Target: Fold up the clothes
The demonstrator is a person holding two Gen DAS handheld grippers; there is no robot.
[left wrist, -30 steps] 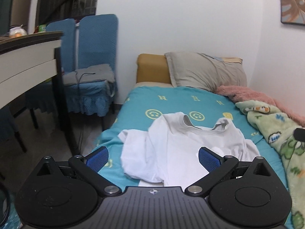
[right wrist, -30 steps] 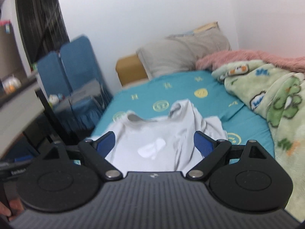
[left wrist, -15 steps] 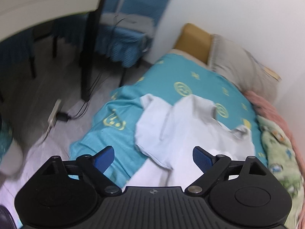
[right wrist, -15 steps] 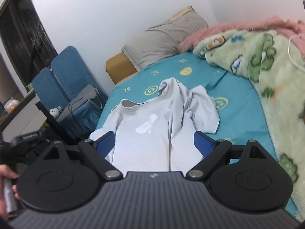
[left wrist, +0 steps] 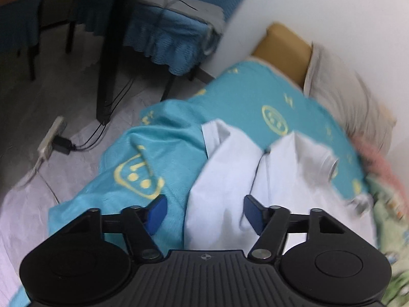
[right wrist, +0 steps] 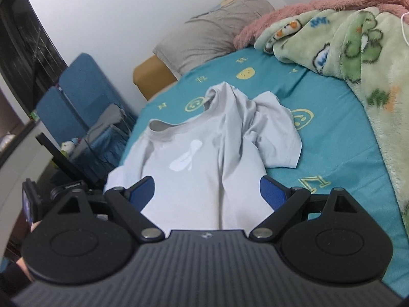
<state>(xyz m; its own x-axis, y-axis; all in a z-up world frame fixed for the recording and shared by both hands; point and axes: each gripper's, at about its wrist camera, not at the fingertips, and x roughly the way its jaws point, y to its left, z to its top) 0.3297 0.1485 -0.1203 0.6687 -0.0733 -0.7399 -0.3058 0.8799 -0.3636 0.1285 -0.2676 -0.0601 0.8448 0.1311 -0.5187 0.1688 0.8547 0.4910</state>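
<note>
Folding not started: white T-shirt point(right wrist: 204, 168) lies rumpled on bed point(right wrist: 332, 133), right sleeve point(right wrist: 276, 138) bunched at 2 o'clock. Left gripper point(left wrist: 204, 212) and right gripper point(right wrist: 208, 192) fingers spread, holding nothing.

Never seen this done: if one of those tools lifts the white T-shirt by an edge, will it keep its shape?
Probably not: the T-shirt already lies rumpled, one sleeve flopped sideways, so it should droop. It looks thin and light, likely dragging across the bedsheet.

T-shirt point(right wrist: 204, 168) on bed point(right wrist: 332, 153), pillow point(right wrist: 214, 33) behind, blanket point(right wrist: 370, 64) right
</note>
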